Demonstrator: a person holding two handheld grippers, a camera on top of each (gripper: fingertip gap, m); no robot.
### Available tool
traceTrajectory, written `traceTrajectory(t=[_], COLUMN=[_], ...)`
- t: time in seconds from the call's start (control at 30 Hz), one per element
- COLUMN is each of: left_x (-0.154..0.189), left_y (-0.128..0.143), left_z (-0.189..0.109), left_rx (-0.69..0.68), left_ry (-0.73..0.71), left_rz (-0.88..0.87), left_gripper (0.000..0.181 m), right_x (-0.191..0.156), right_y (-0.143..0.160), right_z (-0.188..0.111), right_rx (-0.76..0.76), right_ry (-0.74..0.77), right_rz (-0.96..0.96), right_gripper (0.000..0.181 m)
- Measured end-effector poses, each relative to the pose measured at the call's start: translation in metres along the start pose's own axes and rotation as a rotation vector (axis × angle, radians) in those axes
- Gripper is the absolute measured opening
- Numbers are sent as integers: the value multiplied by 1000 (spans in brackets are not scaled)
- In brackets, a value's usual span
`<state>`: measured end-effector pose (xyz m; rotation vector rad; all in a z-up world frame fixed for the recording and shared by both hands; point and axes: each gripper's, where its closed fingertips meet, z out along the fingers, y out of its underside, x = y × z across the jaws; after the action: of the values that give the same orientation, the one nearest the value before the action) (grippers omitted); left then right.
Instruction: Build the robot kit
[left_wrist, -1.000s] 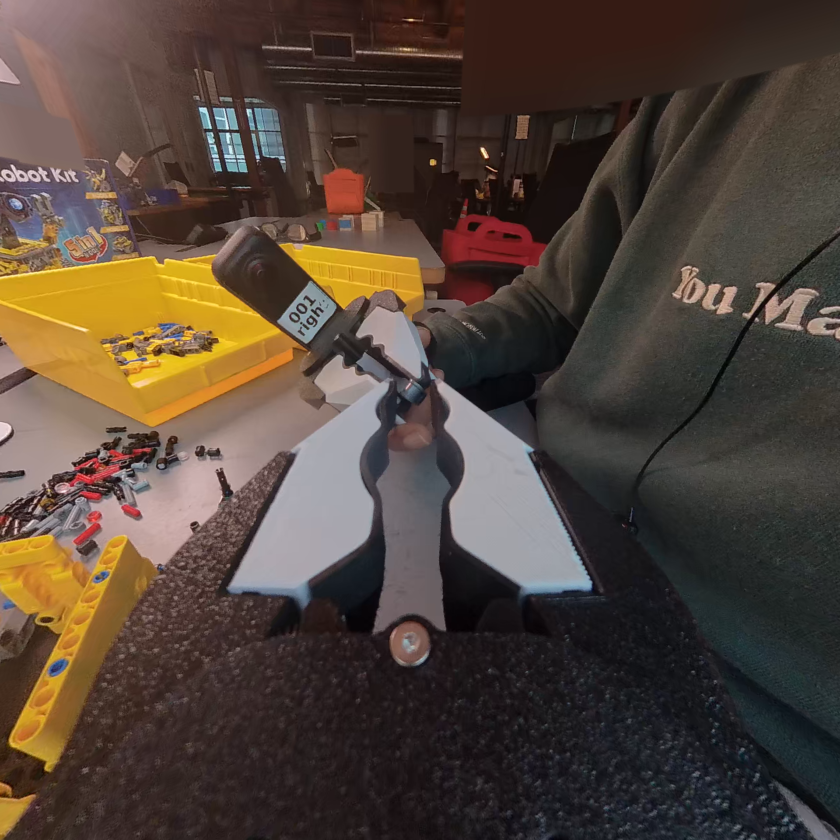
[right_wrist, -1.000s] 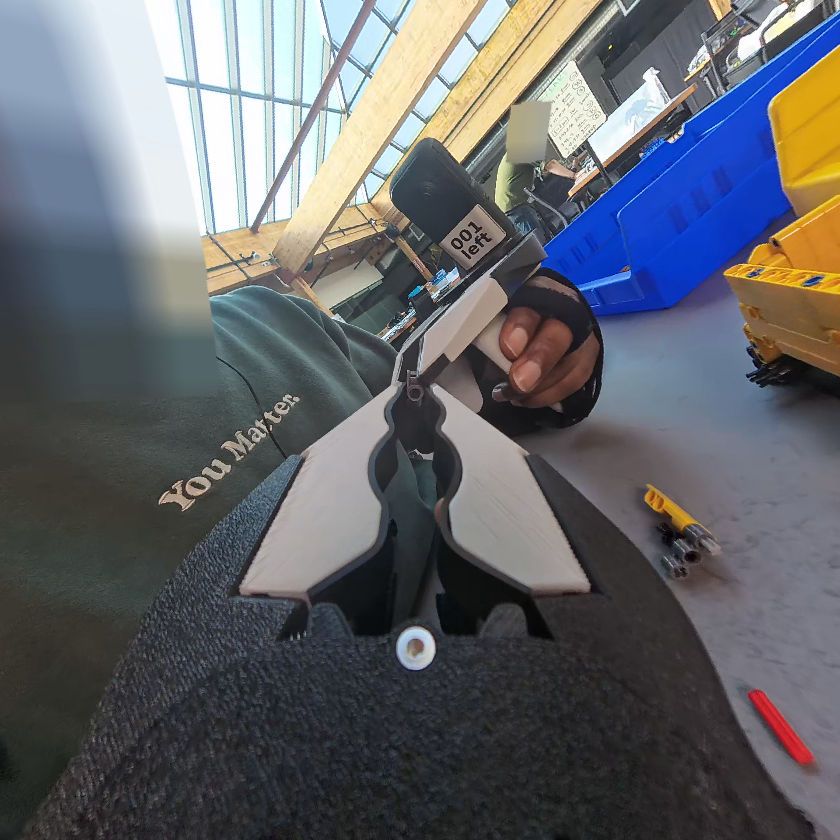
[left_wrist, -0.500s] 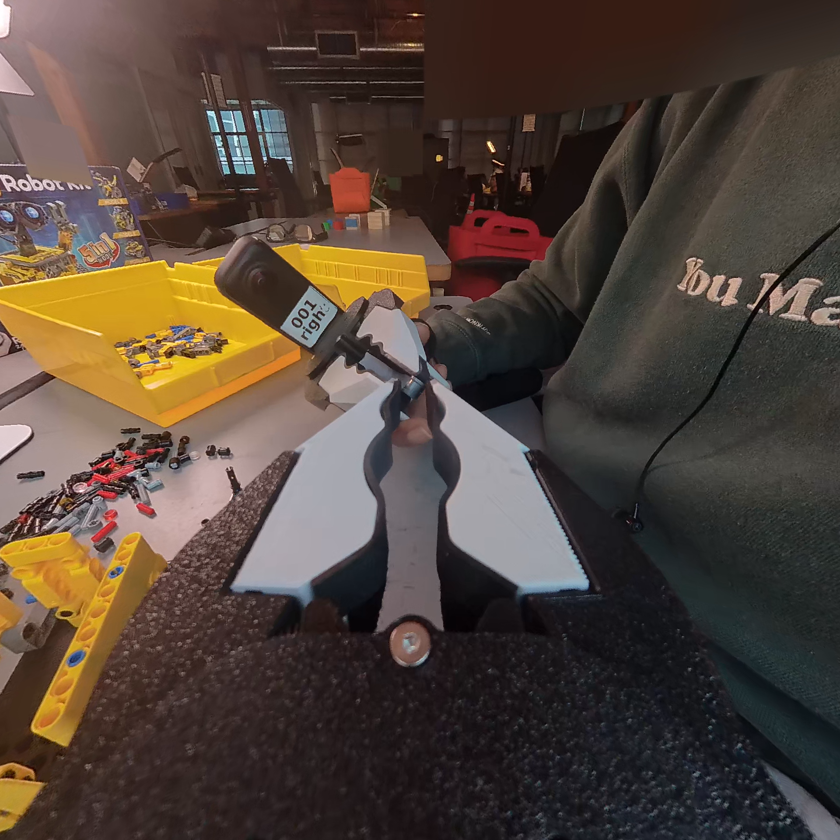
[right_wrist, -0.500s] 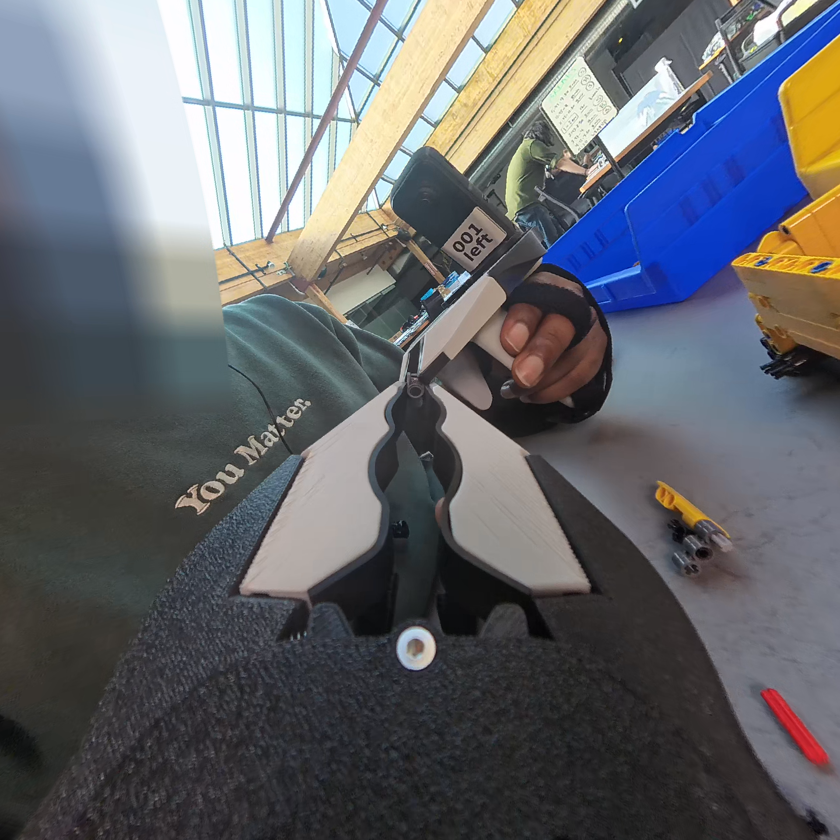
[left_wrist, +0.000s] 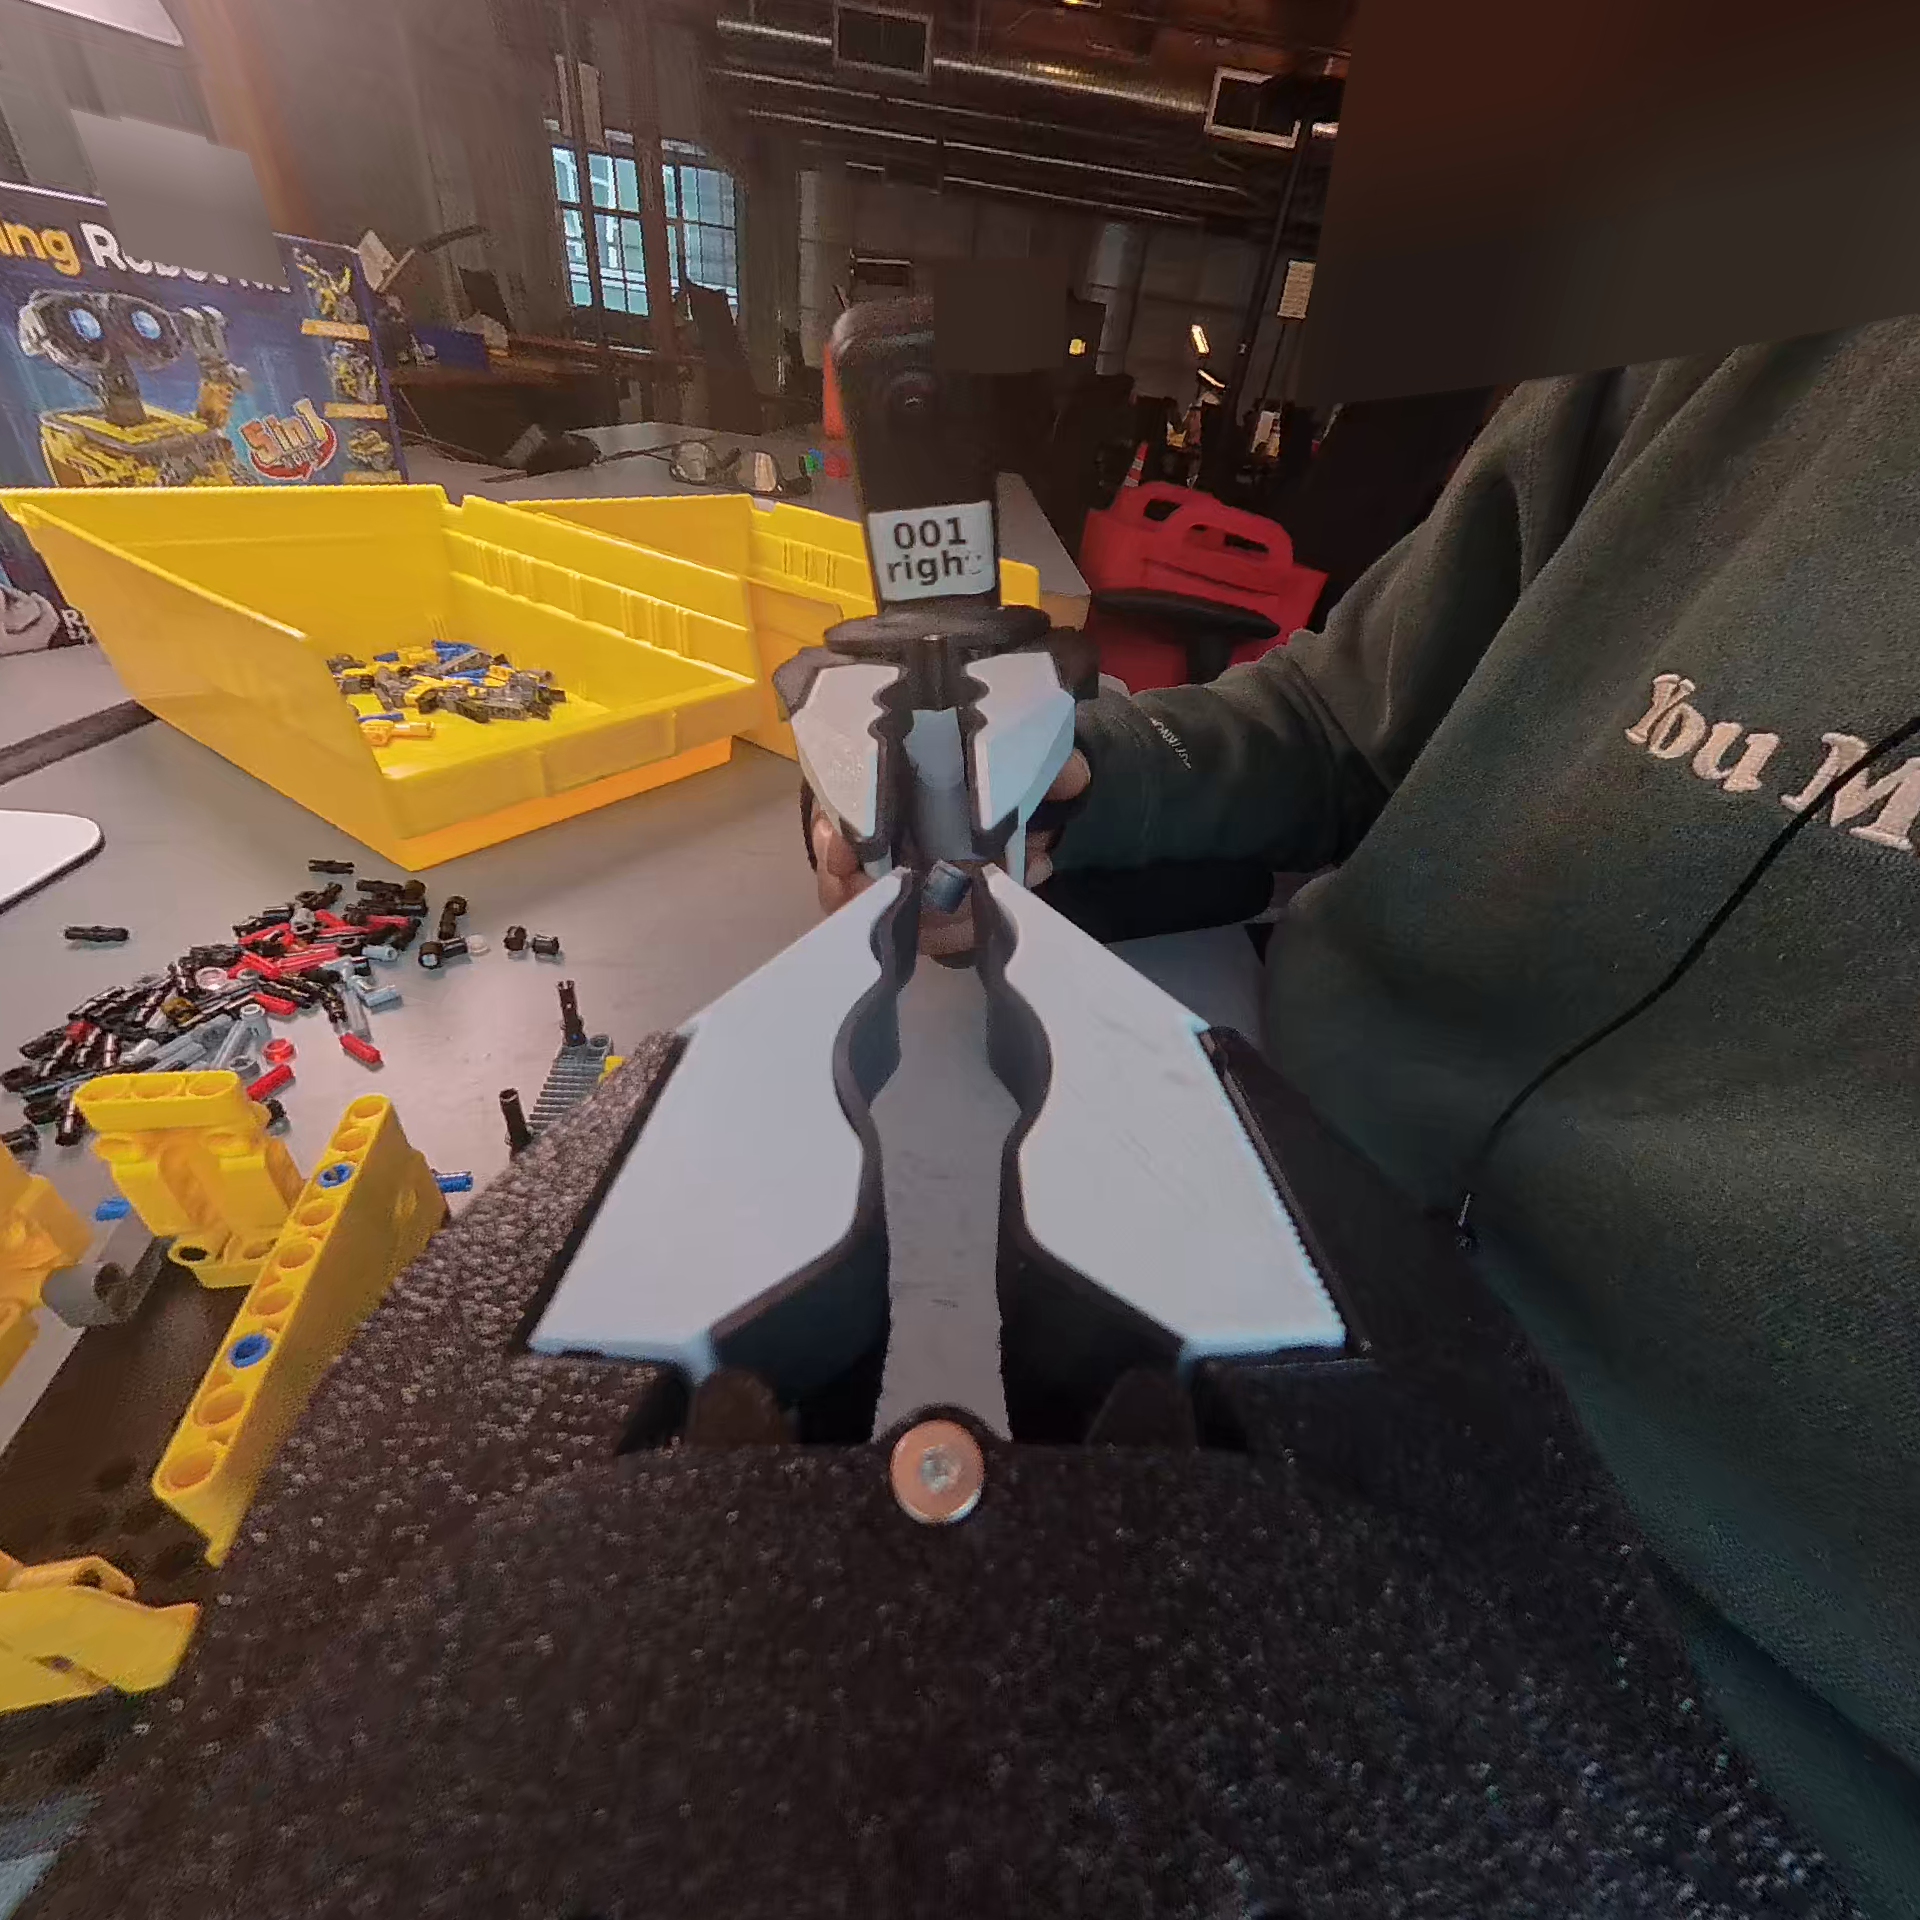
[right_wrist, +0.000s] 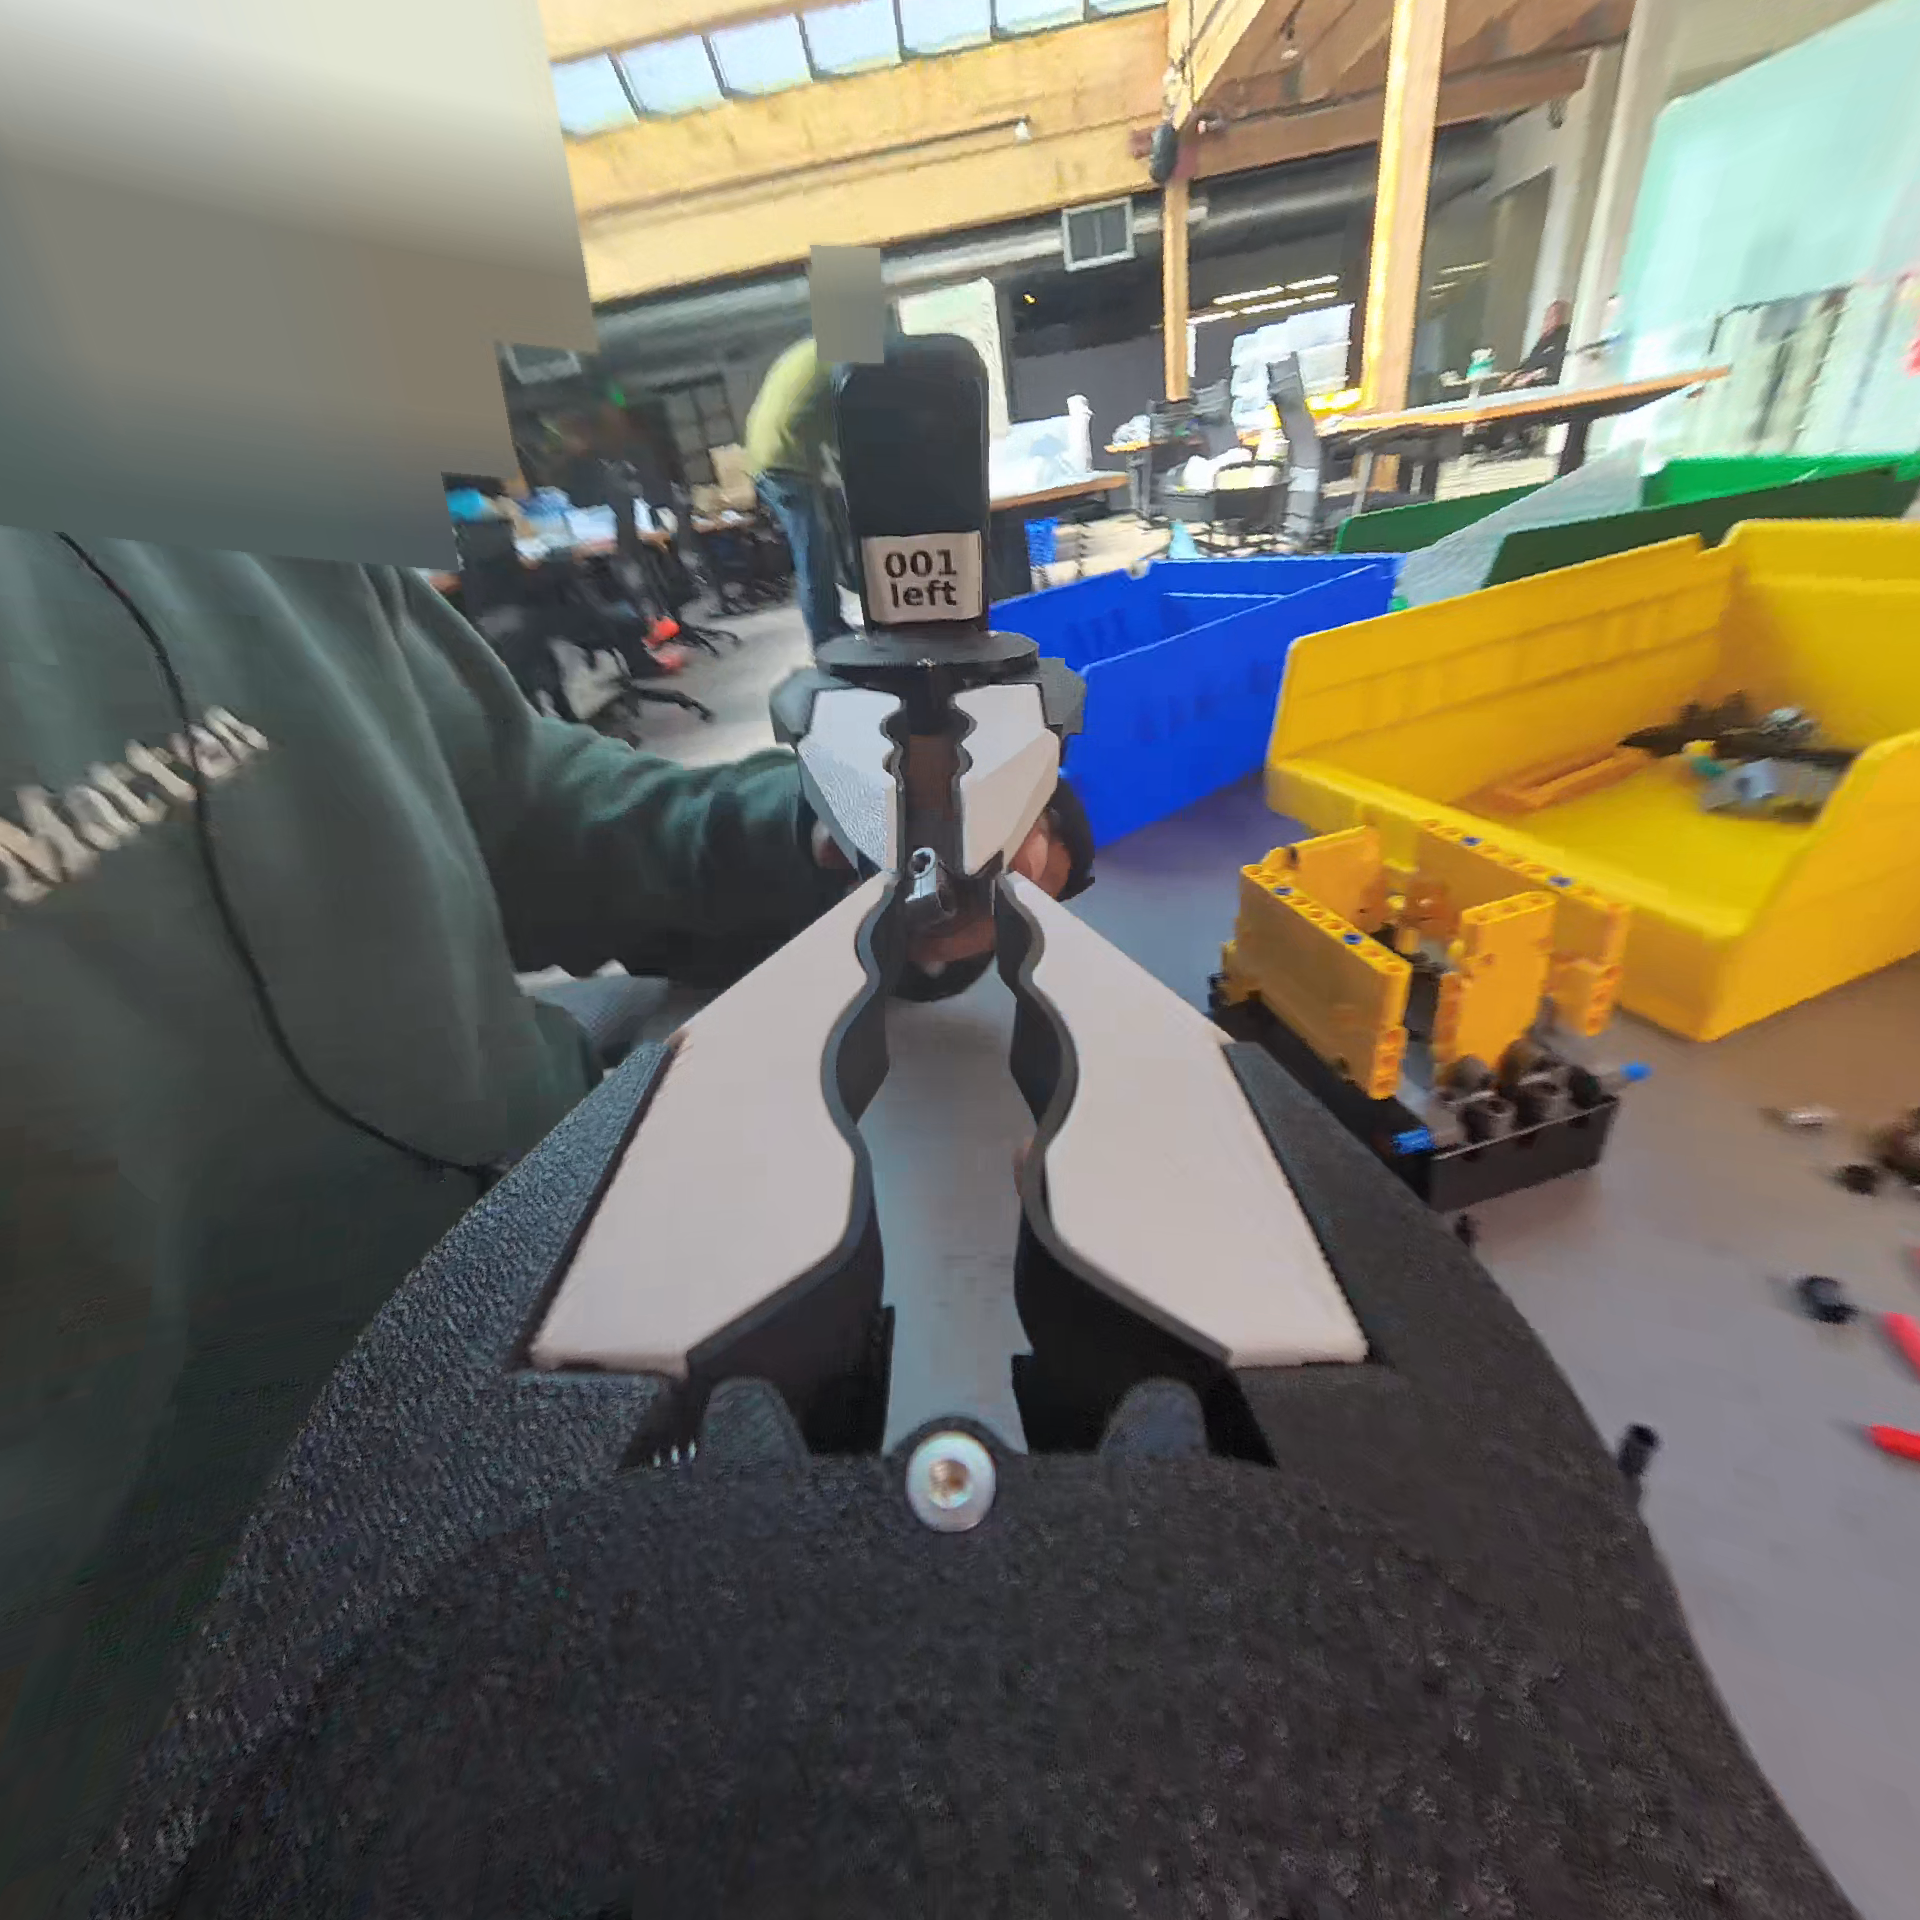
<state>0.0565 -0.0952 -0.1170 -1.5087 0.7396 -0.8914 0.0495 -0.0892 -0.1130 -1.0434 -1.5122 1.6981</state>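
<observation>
Person in a dark green sweatshirt (left_wrist: 1621, 1039) sat at a grey table (left_wrist: 644, 904), both grippers raised tip to tip. Yellow bin (left_wrist: 312, 644) with small parts stood behind a scattered pile of pins (left_wrist: 229, 987). A partly built yellow beam assembly (right_wrist: 1423, 966) on a black base sat beside another yellow bin (right_wrist: 1558, 748), blue bin (right_wrist: 1164, 665) behind. Left gripper (left_wrist: 943, 896) and right gripper (right_wrist: 930, 891) had fingers narrowed, together pinching one small grey connector piece (left_wrist: 948, 889) held above the table.
</observation>
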Motion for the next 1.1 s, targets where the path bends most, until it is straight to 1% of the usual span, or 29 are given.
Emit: traceTrajectory(t=[0.07, 0.13, 0.17, 0.23, 0.43, 0.6, 0.7, 0.77, 0.83, 0.93, 1.1], left_x=[-2, -5, -6, -5, 2, 2, -2, -3, -2, -2, -4], left_y=[3, 4, 5, 6, 5, 0, -4, -3, -1, 1, 0], left_z=[1, 1, 1, 1, 2, 0, -4, -3, -2, 0, 0], left_rx=[-10, -9, -10, -11, 11, 45, 71, 67, 58, 49, 59], left_ry=[-2, -8, -6, 13, 94, 120, 111, 107, 108, 99, 94], left_rz=[-23, -49, -64, -90, -173, -222, -244, -245, -243, -231, -233], left_gripper=[9, 9, 9, 8, 8, 8, 8, 8, 8, 8, 8], right_x=[1, 3, 1, -1, -9, -6, -5, -4, -2, -2, -1], right_y=[5, 4, 6, 7, 7, 5, 7, 9, 11, 8, 7], right_z=[1, 1, 1, 2, 0, -2, -3, 0, 2, 3, 2], right_rx=[-43, -51, -62, -76, -82, -77, -85, -96, -106, -93, -107], right_ry=[58, 104, 107, 106, 72, 79, 79, 95, 123, 143, 167], right_rz=[-130, -202, -232, -275, -311, -300, -288, -295, -318, -341, -374], right_gripper=[15, 12, 8, 6, 5, 5, 17, 19, 18, 8, 7])
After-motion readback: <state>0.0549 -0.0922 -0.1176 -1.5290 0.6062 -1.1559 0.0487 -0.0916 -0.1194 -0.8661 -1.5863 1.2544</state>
